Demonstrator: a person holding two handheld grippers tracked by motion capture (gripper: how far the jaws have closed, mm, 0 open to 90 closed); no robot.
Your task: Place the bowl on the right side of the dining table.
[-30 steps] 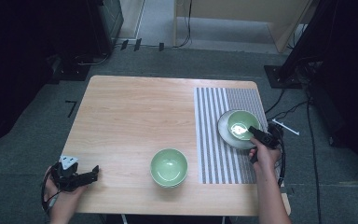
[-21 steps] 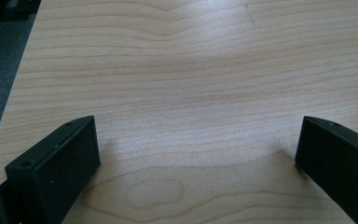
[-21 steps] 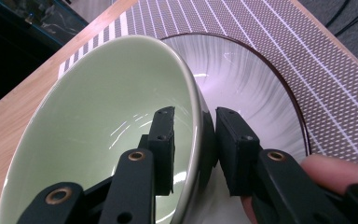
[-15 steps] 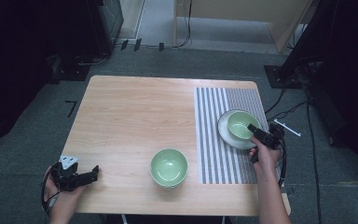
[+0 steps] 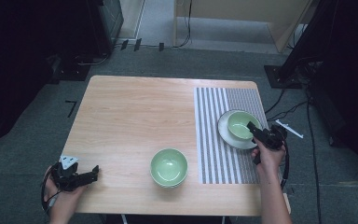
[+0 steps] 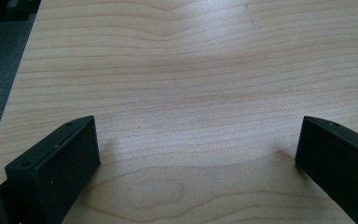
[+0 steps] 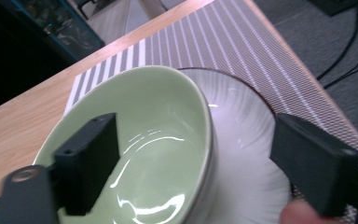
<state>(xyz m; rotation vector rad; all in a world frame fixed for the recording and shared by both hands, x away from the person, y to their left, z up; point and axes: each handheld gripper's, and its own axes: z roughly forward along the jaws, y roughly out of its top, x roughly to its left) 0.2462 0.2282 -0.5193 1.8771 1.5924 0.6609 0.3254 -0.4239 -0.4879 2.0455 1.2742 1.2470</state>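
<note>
At the striped mat's [image 5: 228,135] right side I see my right gripper [image 5: 256,131] with its jaws spread wide; they have just been opening, and the near wall of the green bowl [image 5: 240,125] stands between them without either pad pressing on it. That bowl sits in the white plate [image 5: 228,137], which lies on the mat.

The right gripper view gives me what the high view cannot: one jaw hangs inside the green bowl [image 7: 140,140] over its glossy bottom, the other hangs outside over the ribbed white plate [image 7: 247,140], and the bowl's rim runs up between them, closer to the inner jaw.

The high view alone shows me a second green bowl [image 5: 168,166] on the bare wooden table [image 5: 135,116], well apart from both hands. My left gripper [image 5: 93,171] rests at the table's near left corner; in the left gripper view [image 6: 196,154] its jaws stand far apart over bare wood, holding nothing.
</note>
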